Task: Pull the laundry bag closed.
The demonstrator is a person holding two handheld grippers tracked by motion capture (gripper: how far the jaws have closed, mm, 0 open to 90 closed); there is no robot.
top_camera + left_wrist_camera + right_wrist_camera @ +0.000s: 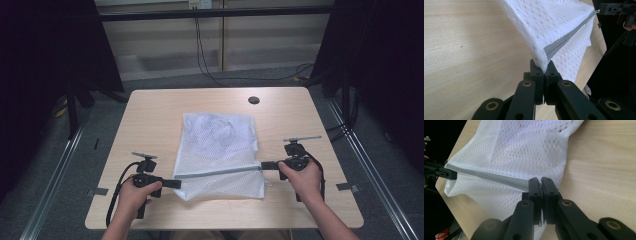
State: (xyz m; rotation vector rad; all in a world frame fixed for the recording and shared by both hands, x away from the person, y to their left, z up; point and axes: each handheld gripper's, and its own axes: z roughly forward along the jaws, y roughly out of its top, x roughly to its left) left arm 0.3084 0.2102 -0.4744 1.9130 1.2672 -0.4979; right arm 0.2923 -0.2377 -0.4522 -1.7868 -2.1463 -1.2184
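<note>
While the white mesh bag [220, 155] lay mid-surface [150, 115], your left hand-held gripper [176, 184] pinched its near-left corner at the grey zipper [220, 171], and your right hand-held gripper [265, 165] clamped the zipper's right end.

Both forearms come in from the near edge of the high view, spread apart and angled slightly inward. The left hand [134, 192] wraps the handle of the left gripper [176, 183], which lies low and points to the person's right, its cable looping back beside the wrist. In the left gripper view its jaws stand pressed together with white mesh pinched between the tips. The right hand [303, 178] grips the right gripper [264, 165], which points left toward the other. Its jaws also stand closed, apparently on a small pull, though that is too small to tell for sure.
</note>
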